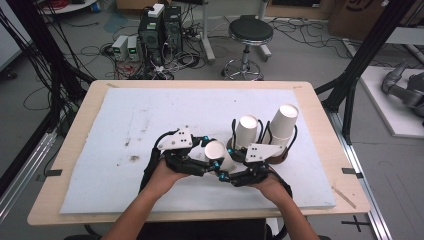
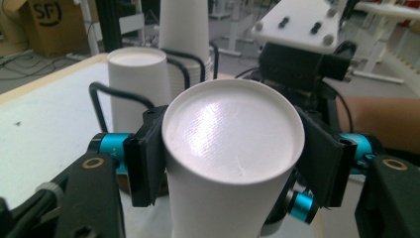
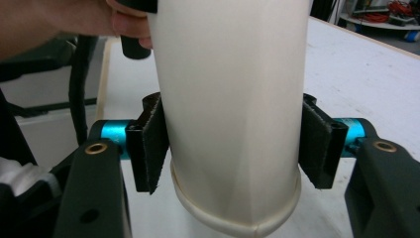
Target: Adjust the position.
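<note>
Gripping one white paper cup (image 1: 219,154) from both sides, the left gripper (image 1: 212,159) and right gripper (image 1: 223,172) meet near the middle of the white mat (image 1: 125,125), both clenched on it. The left gripper view alone reveals the cup's flat, closed base (image 2: 233,131), turned toward the camera, with pads pressed on either side. The right gripper view alone reveals the rolled rim (image 3: 233,223) and the smooth tapering wall. Two more inverted cups (image 1: 247,131) stand on a wire rack (image 1: 280,150) just behind.
</note>
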`<act>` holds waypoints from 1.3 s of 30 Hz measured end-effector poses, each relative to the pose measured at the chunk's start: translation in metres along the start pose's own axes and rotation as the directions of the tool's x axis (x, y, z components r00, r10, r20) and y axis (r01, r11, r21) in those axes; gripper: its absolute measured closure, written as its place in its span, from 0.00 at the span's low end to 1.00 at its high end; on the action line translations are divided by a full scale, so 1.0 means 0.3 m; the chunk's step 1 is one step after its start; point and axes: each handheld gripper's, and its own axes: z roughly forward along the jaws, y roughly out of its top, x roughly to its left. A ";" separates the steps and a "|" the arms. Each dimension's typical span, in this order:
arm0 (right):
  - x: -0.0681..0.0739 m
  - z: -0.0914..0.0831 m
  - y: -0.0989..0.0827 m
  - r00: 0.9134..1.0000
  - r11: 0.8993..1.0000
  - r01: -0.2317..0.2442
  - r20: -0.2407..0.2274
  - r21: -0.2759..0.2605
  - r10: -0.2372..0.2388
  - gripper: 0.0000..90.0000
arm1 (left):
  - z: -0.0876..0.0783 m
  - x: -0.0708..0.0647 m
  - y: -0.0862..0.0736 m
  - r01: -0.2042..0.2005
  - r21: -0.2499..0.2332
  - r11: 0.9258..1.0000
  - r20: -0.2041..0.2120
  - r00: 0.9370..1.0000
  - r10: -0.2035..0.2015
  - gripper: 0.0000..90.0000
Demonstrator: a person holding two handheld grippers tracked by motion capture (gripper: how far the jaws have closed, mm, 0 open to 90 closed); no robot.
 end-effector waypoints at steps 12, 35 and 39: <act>-0.002 -0.010 0.003 0.999 0.997 0.048 -0.011 0.056 -0.048 0.41 | 0.023 0.002 0.056 -0.106 0.125 0.986 0.070 0.993 0.098 0.24; -0.001 -0.010 0.002 0.998 0.999 0.020 -0.067 0.039 -0.018 0.32 | 0.049 0.036 0.024 -0.059 0.173 0.983 0.168 0.985 0.029 0.39; -0.005 -0.025 0.007 0.999 0.999 -0.027 -0.030 -0.025 0.027 0.23 | 0.029 0.049 0.011 -0.002 0.072 0.997 0.168 0.986 -0.010 0.39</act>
